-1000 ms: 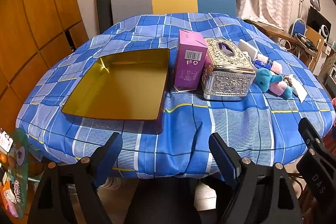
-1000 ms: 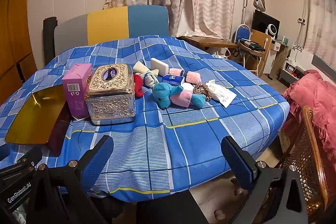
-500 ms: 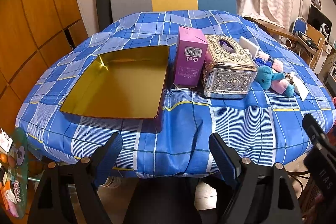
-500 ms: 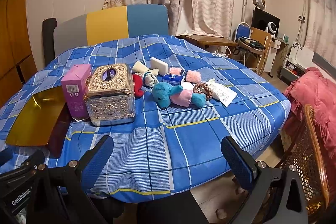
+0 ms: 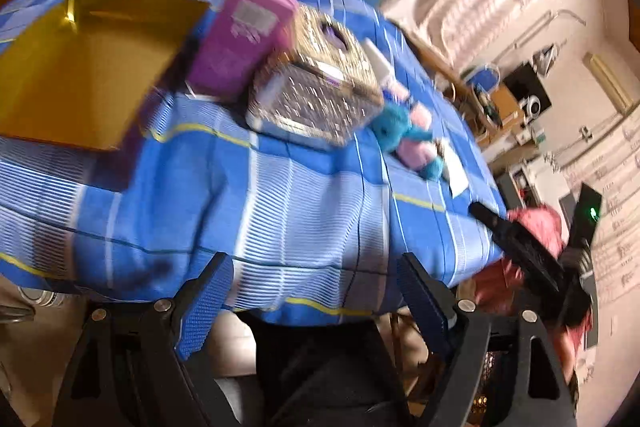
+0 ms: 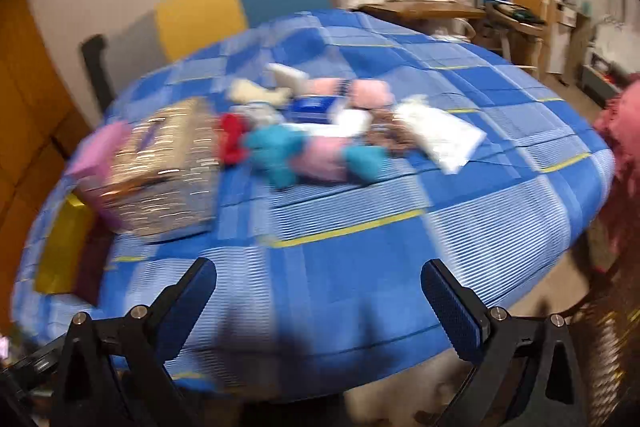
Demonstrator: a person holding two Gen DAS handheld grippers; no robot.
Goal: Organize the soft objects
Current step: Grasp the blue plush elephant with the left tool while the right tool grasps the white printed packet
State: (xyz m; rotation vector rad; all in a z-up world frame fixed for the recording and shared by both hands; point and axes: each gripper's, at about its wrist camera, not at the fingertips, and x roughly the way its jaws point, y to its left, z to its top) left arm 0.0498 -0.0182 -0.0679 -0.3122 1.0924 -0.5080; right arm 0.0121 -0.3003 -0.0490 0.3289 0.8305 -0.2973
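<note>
Though frames blur, both grippers (left, right) seemingly gape.

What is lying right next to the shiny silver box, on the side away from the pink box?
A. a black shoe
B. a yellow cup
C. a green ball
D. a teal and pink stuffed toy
D: the teal and pink stuffed toy lies on the blue checked tablecloth just beside the shiny silver box, opposite the pink box.
</note>
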